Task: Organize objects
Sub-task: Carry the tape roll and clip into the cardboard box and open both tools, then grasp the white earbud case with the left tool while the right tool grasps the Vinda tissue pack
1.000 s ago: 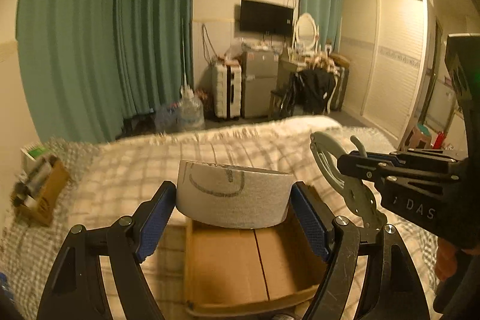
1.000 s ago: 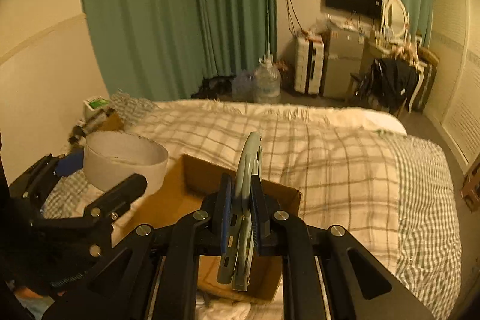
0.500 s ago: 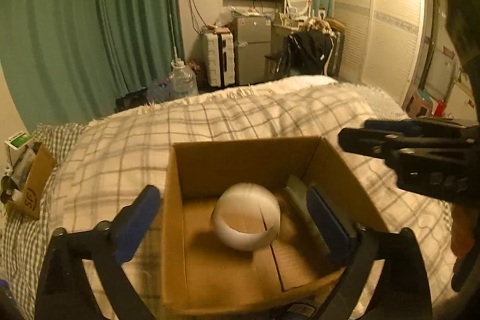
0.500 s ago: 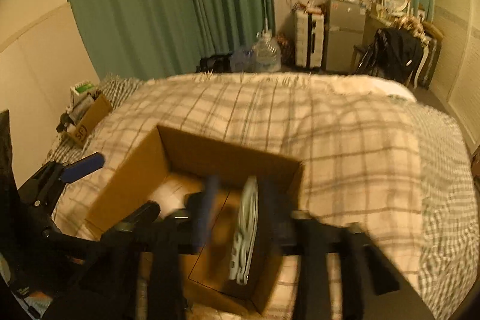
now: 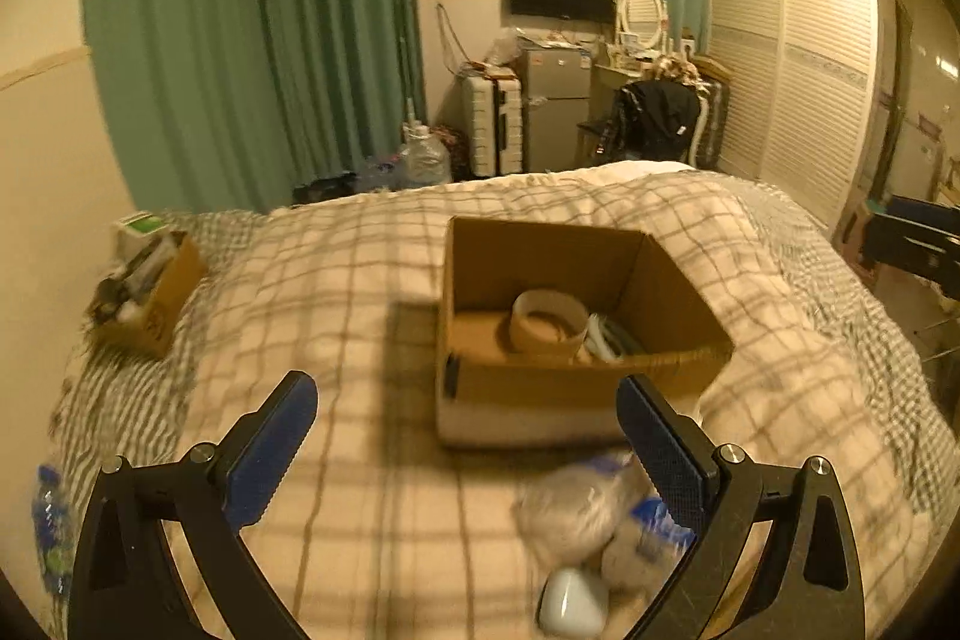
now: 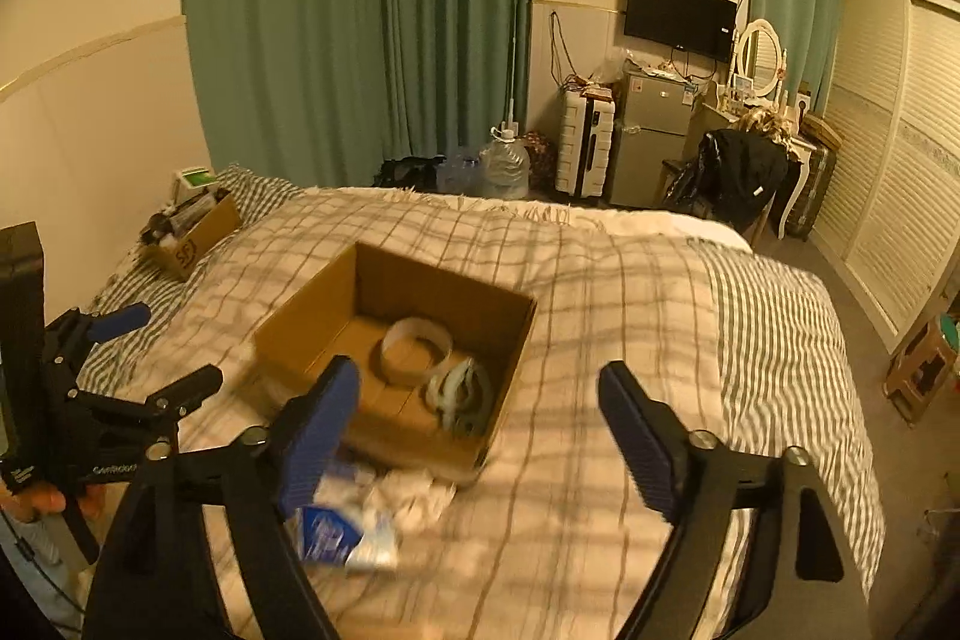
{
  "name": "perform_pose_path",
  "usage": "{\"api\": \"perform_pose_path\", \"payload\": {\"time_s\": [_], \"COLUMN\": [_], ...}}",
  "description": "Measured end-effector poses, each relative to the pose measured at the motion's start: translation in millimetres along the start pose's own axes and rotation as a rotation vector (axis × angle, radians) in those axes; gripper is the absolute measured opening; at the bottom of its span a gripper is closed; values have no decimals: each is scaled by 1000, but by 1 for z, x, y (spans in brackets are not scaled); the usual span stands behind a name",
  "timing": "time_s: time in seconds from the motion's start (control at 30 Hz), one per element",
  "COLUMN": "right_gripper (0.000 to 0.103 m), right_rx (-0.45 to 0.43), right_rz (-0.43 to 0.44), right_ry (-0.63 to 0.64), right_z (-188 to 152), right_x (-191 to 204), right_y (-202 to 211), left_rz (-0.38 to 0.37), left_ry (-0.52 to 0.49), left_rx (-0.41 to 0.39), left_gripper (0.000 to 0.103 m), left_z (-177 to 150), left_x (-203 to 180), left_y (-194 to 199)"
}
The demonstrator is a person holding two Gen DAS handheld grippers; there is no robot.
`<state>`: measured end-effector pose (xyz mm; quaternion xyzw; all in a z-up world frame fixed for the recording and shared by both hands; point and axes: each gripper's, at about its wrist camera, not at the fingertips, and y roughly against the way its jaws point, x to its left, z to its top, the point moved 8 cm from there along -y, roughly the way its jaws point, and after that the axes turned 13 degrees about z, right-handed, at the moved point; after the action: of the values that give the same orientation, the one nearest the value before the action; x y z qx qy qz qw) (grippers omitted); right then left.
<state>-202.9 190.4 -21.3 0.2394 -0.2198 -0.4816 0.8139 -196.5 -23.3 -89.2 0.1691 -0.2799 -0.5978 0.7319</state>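
An open cardboard box (image 5: 690,280) (image 6: 300,316) sits on the checked bed. Inside lie a white tape ring (image 5: 549,319) (image 6: 417,349) and a pale coiled item (image 5: 609,337) (image 6: 459,391). My left gripper (image 5: 468,430) is open and empty, held back above the blanket in front of the box; it also shows at the left of the right wrist view (image 6: 150,346). My right gripper (image 6: 477,412) is open and empty, above the box's near corner. A plastic bag with a blue label (image 5: 606,514) (image 6: 348,529) and a small white object (image 5: 570,607) lie on the blanket before the box.
A small carton of items (image 5: 150,286) (image 6: 192,232) sits at the bed's far left. The right gripper's body shows at the right edge of the left wrist view (image 5: 918,244). Curtains, a water jug, a suitcase, a fridge and a wardrobe stand beyond the bed.
Both grippers opened: the tape ring and the coiled item dropped into the box. Both grippers then pulled back and up, away from the box.
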Motion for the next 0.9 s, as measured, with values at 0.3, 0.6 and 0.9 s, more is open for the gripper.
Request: {"api": "perform_pose_path", "payload": {"time_s": [0.3, 0.6, 0.9], "right_gripper": [87, 87, 87], "right_rx": [46, 114, 136], "right_rz": [-5, -27, -19], "right_ry": [-41, -90, -79], "right_z": [-90, -128, -135], "right_x": [21, 7, 16], "right_y": [-1, -19, -27], "left_rz": [21, -155, -150], "left_ry": [19, -126, -138], "left_rx": [66, 223, 251], "left_gripper": [102, 80, 48], "left_z": [-79, -139, -144], "left_x": [-17, -70, -78], "left_y": [4, -23, -27]}}
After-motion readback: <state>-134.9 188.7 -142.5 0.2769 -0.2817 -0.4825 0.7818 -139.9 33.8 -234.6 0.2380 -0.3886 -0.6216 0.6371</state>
